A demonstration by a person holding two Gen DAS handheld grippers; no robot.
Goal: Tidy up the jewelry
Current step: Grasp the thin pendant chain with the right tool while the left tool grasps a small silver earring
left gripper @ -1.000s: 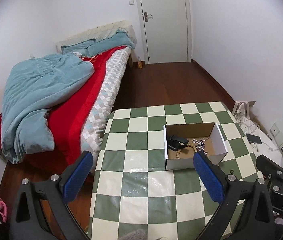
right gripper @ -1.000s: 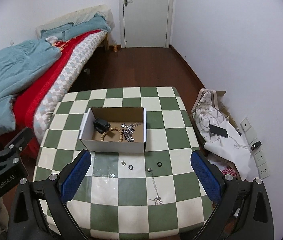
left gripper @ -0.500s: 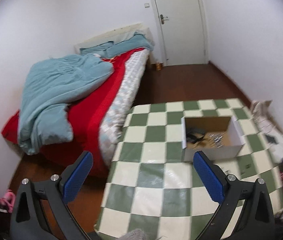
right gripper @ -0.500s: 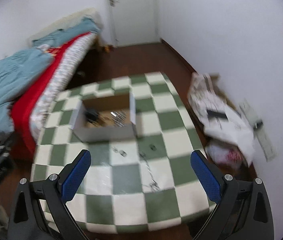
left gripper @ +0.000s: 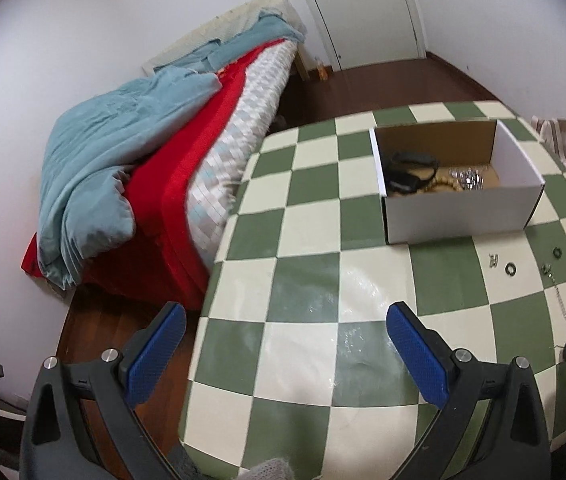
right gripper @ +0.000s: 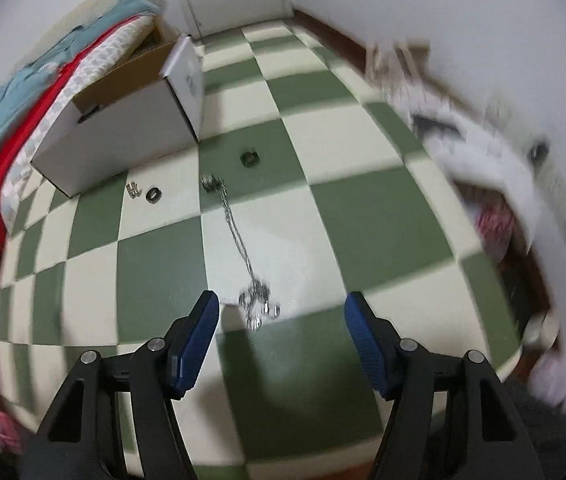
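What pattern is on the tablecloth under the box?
A green and cream checkerboard on the tablecloth, clearest in the left wrist view.

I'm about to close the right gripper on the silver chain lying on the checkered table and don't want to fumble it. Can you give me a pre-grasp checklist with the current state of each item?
1. Right gripper open: ok, fingers spread, nothing between them.
2. Silver chain lined up: ok, its bunched end lies between the fingers, nearer the left one.
3. Fingers down at the table: cannot tell, height is unclear and the picture is blurred.
4. Chain free of other pieces: ok, the black rings lie apart near the box.
5. Box open for the drop: ok, no lid, jewelry already inside.
6. Left gripper out of the way: ok, open and empty.
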